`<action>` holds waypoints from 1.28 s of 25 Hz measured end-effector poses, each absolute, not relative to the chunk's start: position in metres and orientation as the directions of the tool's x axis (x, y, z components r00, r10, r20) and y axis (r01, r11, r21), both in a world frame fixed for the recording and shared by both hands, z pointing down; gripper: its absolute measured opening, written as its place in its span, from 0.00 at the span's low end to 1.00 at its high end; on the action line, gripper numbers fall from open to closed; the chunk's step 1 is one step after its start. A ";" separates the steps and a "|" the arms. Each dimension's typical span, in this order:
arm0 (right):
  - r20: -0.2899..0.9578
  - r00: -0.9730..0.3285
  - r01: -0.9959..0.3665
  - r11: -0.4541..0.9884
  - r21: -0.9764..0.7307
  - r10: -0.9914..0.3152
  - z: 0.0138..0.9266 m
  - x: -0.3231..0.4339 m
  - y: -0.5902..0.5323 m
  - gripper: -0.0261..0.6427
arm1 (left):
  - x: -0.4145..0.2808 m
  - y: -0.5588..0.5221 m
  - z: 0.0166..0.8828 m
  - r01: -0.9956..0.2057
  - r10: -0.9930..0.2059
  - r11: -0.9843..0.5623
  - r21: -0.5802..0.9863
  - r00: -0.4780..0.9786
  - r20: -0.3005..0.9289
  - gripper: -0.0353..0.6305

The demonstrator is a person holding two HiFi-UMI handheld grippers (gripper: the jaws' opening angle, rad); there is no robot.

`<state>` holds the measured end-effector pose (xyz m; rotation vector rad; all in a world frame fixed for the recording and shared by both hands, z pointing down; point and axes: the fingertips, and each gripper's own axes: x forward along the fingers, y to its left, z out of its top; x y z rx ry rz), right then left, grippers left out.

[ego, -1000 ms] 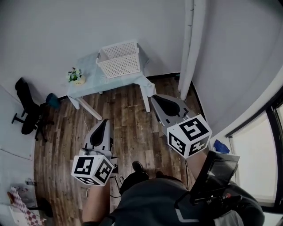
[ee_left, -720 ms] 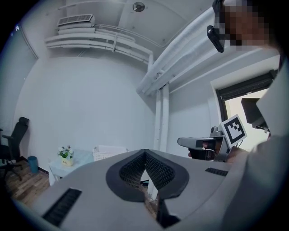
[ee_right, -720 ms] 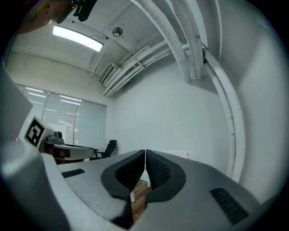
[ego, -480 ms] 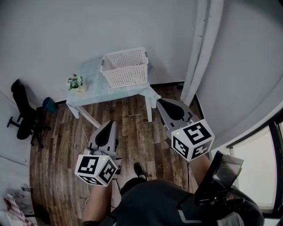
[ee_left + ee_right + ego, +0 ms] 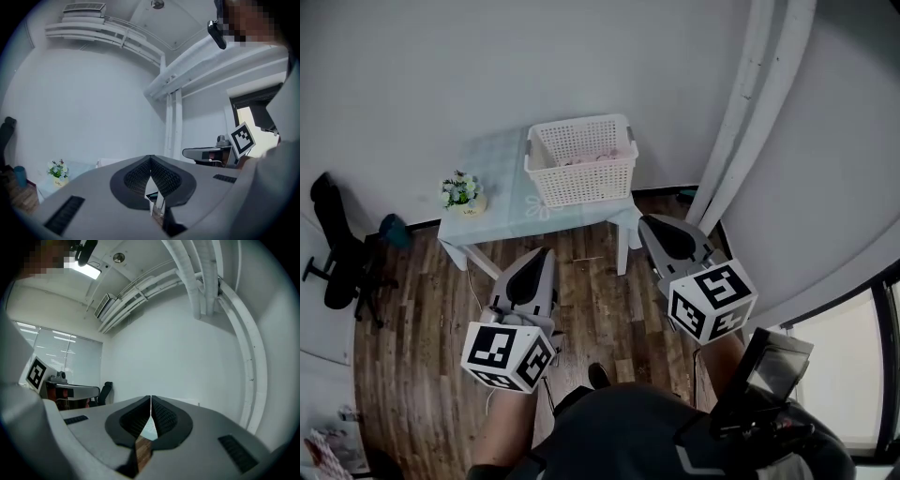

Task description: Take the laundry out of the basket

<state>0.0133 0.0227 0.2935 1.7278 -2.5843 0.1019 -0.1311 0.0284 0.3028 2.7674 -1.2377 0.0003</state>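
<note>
A white lattice laundry basket (image 5: pixel 581 169) stands on a small pale table (image 5: pixel 492 211) against the wall, with pinkish laundry (image 5: pixel 589 158) showing inside it. My left gripper (image 5: pixel 542 255) is held over the wooden floor, short of the table's front edge, its jaws shut with nothing between them. My right gripper (image 5: pixel 649 223) hangs beside the table's right front leg, also shut and empty. In the left gripper view the left gripper (image 5: pixel 150 158) has its tips closed, and in the right gripper view the right gripper (image 5: pixel 151 398) shows the same.
A small pot of flowers (image 5: pixel 464 191) sits on the table's left end. A black office chair (image 5: pixel 333 253) stands at the left by the wall. White pipes (image 5: pixel 750 103) run down the right wall. Wooden floor (image 5: pixel 422 309) lies between me and the table.
The view has closed in on the table: basket and table sit lower and larger in the picture. Both grippers stay shut and have come nearer the table.
</note>
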 end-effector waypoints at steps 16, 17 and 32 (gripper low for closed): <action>0.079 -0.332 -0.943 0.332 -0.014 -0.940 0.295 -0.027 -0.066 0.06 | -0.177 -0.066 0.316 -0.710 -0.712 -0.689 0.146 0.701 0.046 0.06; 0.075 -0.329 -0.944 0.329 -0.013 -0.941 0.292 -0.026 -0.069 0.06 | -0.176 -0.068 0.315 -0.706 -0.708 -0.694 0.144 0.705 0.044 0.06; 0.046 -0.330 -0.943 0.332 0.037 -0.943 0.276 -0.006 -0.133 0.06 | -0.167 -0.131 0.320 -0.700 -0.704 -0.695 0.164 0.709 0.046 0.06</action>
